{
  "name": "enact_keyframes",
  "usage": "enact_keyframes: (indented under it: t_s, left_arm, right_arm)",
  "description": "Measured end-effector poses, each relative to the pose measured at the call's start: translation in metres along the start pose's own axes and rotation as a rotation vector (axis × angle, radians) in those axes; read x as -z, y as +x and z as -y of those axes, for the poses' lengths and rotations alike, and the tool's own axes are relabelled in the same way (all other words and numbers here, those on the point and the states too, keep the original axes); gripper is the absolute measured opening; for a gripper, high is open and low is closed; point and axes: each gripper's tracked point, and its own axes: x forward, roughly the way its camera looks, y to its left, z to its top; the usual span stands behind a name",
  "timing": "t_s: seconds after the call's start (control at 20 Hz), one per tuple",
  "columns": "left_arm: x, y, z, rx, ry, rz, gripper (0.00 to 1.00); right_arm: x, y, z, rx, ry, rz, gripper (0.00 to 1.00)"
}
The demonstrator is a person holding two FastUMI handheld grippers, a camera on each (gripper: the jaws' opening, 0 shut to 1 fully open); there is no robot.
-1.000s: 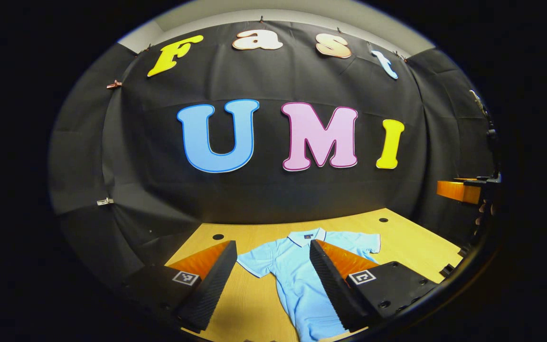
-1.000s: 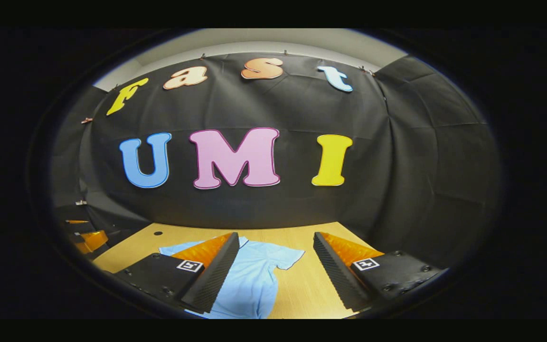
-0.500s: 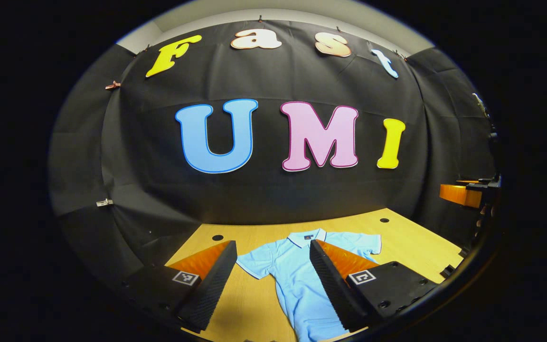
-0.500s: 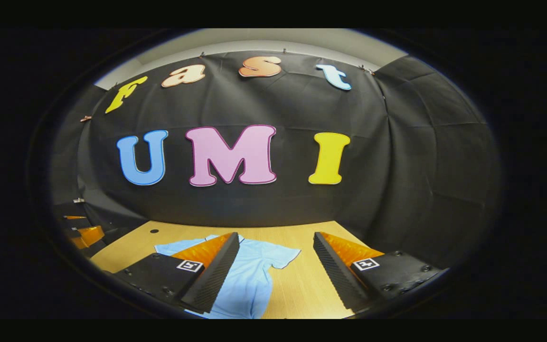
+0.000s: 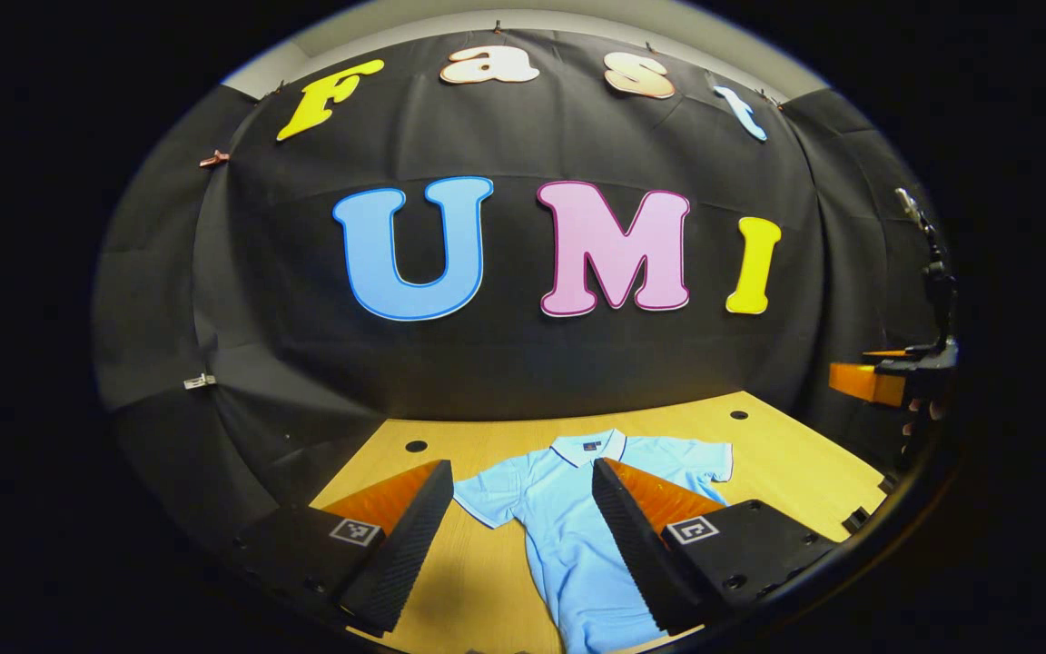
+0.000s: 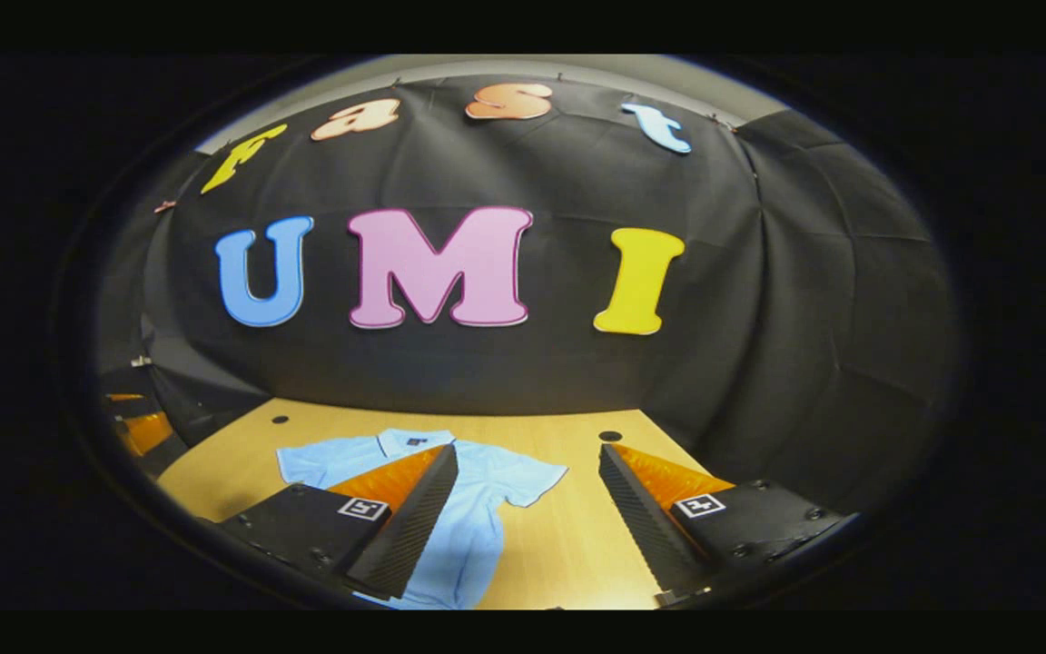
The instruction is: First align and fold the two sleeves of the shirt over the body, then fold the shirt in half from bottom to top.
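Since the earlier frames both cameras are seen to have been tipped downward and carried a little forward, so that more of the desk (image 5: 786, 454) and more of the shirt (image 5: 568, 536) are taken in, the change being larger in the right gripper view. The shirt is laid flat and face up on the desk, its collar (image 5: 588, 445) at the far end and its hem at the near end, so its long axis runs near to far, roughly in line with both pairs of jaws. Both sleeves are spread out to the sides and nothing is folded yet. The left gripper (image 5: 514, 536) is held above the near part of the desk with its jaws wide apart and nothing held; the left sleeve (image 5: 479, 501) is seen between them, just ahead and below. The right gripper (image 6: 523, 518) is likewise held wide apart and empty, with the right sleeve (image 6: 537, 479) lying between its jaws and slightly to the left of centre. The right gripper is also glimpsed at the right edge of the left gripper view, held by a hand. Each sleeve is judged nearest to the gripper on its own side, so a descent to the sleeve hems is probably called for next.
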Motion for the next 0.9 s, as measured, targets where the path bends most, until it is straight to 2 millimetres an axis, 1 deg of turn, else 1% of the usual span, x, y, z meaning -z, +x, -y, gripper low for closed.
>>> enact_keyframes:
  t_s: [0.15, 0.2, 0.25, 0.35, 0.4, 0.55, 0.7, 0.75, 0.8, 0.9]
  left_arm:
    - [-0.001, 0.008, -0.004, -0.021, -0.002, -0.011, 0.98]
    - [-0.001, 0.012, -0.005, -0.027, -0.010, -0.021, 0.99]
    - [0.001, 0.016, -0.006, -0.034, -0.021, -0.033, 0.99]
    - [0.008, 0.025, -0.007, -0.045, -0.050, -0.061, 0.99]
    - [0.011, 0.029, -0.009, -0.055, -0.058, -0.069, 0.99]
    - [0.021, 0.045, -0.007, -0.072, -0.087, -0.109, 0.99]
    - [0.030, 0.064, -0.004, -0.080, -0.126, -0.141, 0.99]
    - [0.033, 0.070, -0.004, -0.081, -0.128, -0.154, 0.99]
    - [0.038, 0.077, -0.005, -0.083, -0.122, -0.166, 0.99]
    - [0.046, 0.088, -0.007, -0.084, -0.102, -0.192, 0.99]
  right_arm:
    - [0.023, 0.046, 0.008, -0.011, -0.014, -0.093, 0.96]
    - [0.031, 0.066, 0.013, -0.010, -0.022, -0.126, 0.97]
    - [0.042, 0.085, 0.017, -0.010, -0.031, -0.160, 0.98]
    - [0.069, 0.127, 0.017, -0.016, -0.033, -0.230, 0.97]
    - [0.081, 0.146, 0.022, -0.014, -0.025, -0.264, 0.98]
    - [0.113, 0.197, 0.032, 0.000, 0.005, -0.336, 0.98]
    - [0.148, 0.240, 0.036, 0.004, 0.002, -0.395, 0.97]
    - [0.159, 0.253, 0.036, -0.001, -0.006, -0.415, 0.96]
    - [0.171, 0.265, 0.037, -0.003, -0.015, -0.433, 0.98]
    - [0.193, 0.289, 0.039, 0.004, -0.021, -0.466, 0.98]
